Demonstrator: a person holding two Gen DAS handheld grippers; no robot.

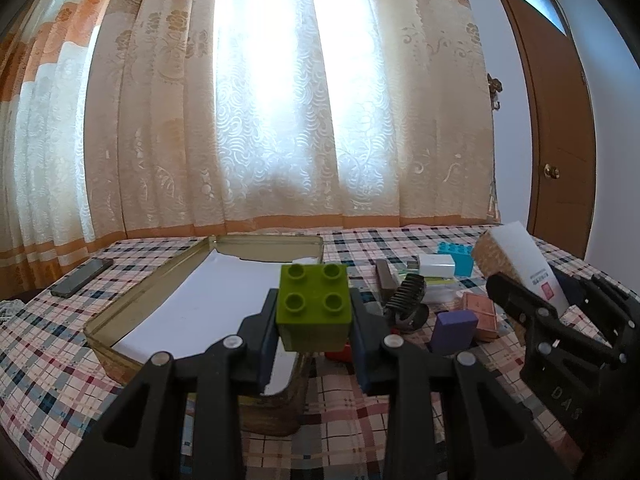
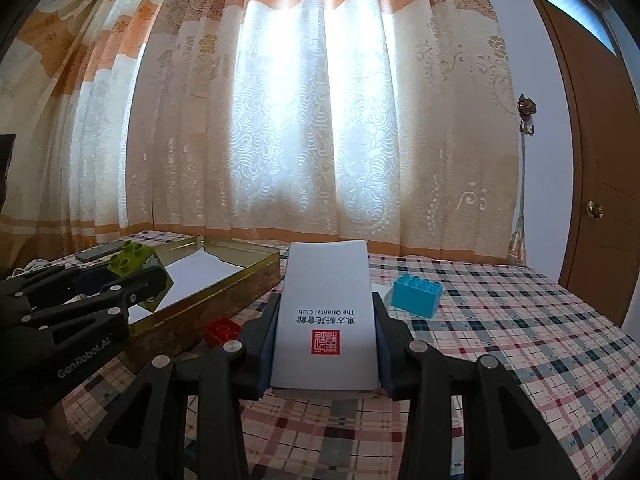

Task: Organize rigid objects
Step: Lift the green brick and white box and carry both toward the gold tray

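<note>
While both tongs are loaded, noting positions. Left tongs (image 1: pixel 314 344): pinching green toy brick (image 1: pixel 314 307) by its side faces, studs up, held above near corner of open gold tin (image 1: pixel 100 326). Right tongs (image 2: pixel 325 344): pinching white carton (image 2: pixel 325 316) printed "The Oriental Club", carton tilted away from camera, raised off checked cloth of the worktop (image 2: pixel 520 360), just right of tin. Tin interior shows white liner only; no objects visible inside yet.

Still loose on worktop: blue brick (image 2: pixel 416 294), red brick (image 2: pixel 222 330) close to tin's near wall, purple block (image 1: pixel 454 330), pink box (image 1: pixel 482 314), black ribbed item (image 1: pixel 406 300), small white boxes (image 1: pixel 436 266). Phone (image 1: pixel 80 278) beyond tin, far left.

Judged stage: two items in transit, placement in tin pending.

Risks:
- Both tongs close together near same tin corner; simultaneous approach likely to knock tongs or loads together.
- Green brick gripped on smooth plastic faces; bump on tin rim could twist it out.
- Carton is long, gripped near one end; may pivot in grip, or crush if squeezed harder.
- Low release over rim could tip carton outside, onto red brick.
</note>
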